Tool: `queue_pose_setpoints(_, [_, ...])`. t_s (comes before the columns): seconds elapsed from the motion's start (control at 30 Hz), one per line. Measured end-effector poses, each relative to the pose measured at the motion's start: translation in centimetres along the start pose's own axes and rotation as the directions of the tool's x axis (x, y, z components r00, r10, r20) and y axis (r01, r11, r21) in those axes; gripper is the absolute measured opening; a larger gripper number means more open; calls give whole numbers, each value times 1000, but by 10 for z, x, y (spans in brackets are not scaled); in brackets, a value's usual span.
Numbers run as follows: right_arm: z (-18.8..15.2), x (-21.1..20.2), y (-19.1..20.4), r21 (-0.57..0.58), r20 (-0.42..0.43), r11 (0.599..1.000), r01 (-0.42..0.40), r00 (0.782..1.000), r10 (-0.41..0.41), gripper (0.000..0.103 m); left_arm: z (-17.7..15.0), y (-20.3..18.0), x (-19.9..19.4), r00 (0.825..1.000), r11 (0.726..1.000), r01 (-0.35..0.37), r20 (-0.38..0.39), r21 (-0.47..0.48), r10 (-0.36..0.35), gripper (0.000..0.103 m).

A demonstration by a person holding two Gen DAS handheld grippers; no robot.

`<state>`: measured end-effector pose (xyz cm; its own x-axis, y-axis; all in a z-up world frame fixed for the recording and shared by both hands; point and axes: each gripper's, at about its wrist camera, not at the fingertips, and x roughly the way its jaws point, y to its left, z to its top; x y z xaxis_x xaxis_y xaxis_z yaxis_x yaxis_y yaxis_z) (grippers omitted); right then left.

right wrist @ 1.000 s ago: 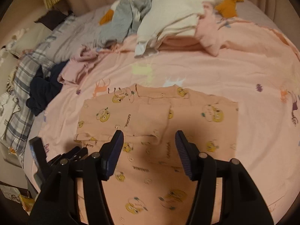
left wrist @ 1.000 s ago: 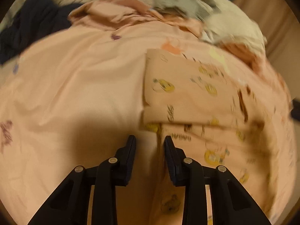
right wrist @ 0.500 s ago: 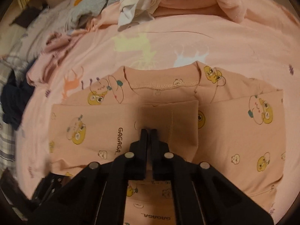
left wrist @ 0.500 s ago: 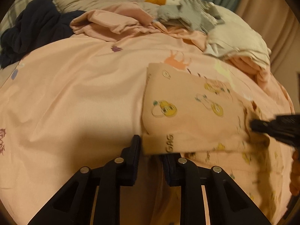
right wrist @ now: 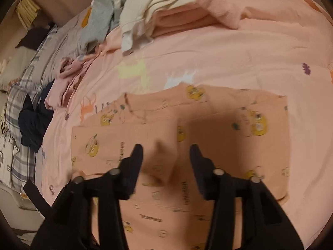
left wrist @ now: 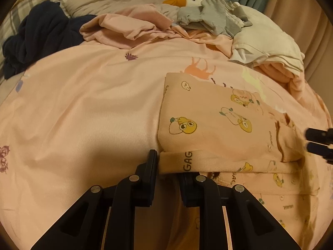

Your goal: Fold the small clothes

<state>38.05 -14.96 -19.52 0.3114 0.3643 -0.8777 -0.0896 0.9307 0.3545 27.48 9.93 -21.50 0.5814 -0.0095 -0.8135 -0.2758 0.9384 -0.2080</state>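
Note:
A small peach shirt (left wrist: 218, 125) with yellow cartoon prints lies flat on the pink bedsheet, one sleeve folded across its chest. My left gripper (left wrist: 168, 166) is shut on the folded sleeve edge at the shirt's left side. The shirt also shows in the right wrist view (right wrist: 208, 137). My right gripper (right wrist: 166, 156) is open and empty, hovering above the sleeve cuff near the shirt's middle. Its tips show at the right edge of the left wrist view (left wrist: 318, 141).
A pile of unfolded clothes lies at the back: grey pieces (left wrist: 210, 18), white and cream pieces (left wrist: 268, 41), a pink garment (left wrist: 129, 27) and a dark navy one (left wrist: 41, 37). A plush goose (left wrist: 185, 0) lies behind. A plaid blanket (right wrist: 18, 104) covers the bed's left edge.
My right gripper, shut on the sleeve cuff half a second ago, has opened and lifted away. My left gripper closed onto the sleeve fold edge and holds it.

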Motion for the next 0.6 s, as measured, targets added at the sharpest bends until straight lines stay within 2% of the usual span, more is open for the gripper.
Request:
queue_pose_setpoints(0.07, [-1, 13, 14, -19, -28, 1000, -3, 1000, 3, 48, -1, 3, -1, 1000, 1000, 23, -4, 7, -23, 19])
queue_pose_setpoints(0.1, [-2, 22, 25, -48, -43, 998, 27, 999, -29, 49, -1, 5, -2, 999, 999, 34, -7, 1, -34, 18])
queue_pose_setpoints(0.17, [-7, 39, 40, -108, -55, 986, 129, 989, -135, 51, -1, 8, -3, 998, 998, 54, -10, -17, -54, 17])
queue_pose_setpoints(0.2, [-10, 49, 48, -151, -42, 964, 219, 973, -227, 51, -1, 10, -2, 998, 998, 63, -11, -24, -63, 17])
queue_pose_setpoints(0.23, [-12, 58, 52, -181, -17, 938, 296, 953, -304, 44, -1, 10, -2, 998, 997, 69, -12, -26, -69, 17])
queue_pose_setpoints(0.3, [-12, 60, 50, -146, 21, 936, 321, 947, -322, 39, -1, 12, -2, 996, 996, 84, -11, -22, -85, 17])
queue_pose_setpoints(0.33, [-10, 56, 46, -121, 33, 936, 330, 944, -328, 27, -1, 12, -2, 996, 996, 91, -11, -22, -91, 17])
queue_pose_setpoints(0.37, [-8, 53, 42, -102, 35, 941, 324, 946, -322, 15, 0, 14, -2, 995, 995, 100, -13, -29, -100, 17])
queue_pose_setpoints(0.43, [-2, 39, 22, -23, 20, 980, 198, 980, -198, 11, 0, 16, -2, 993, 993, 112, -16, -44, -113, 17])
queue_pose_setpoints(0.47, [-1, 34, 15, -3, 24, 989, 147, 989, -147, 10, 0, 17, -2, 993, 992, 114, -16, -46, -115, 17])
queue_pose_setpoints(0.5, [2, 25, 5, 26, 36, 995, 94, 995, -95, 10, 0, 16, -2, 994, 993, 112, -15, -44, -113, 17])
queue_pose_setpoints(0.6, [8, 6, -20, 93, 67, 995, 25, 997, -31, 10, -1, 12, -2, 996, 996, 91, -9, -24, -91, 17])
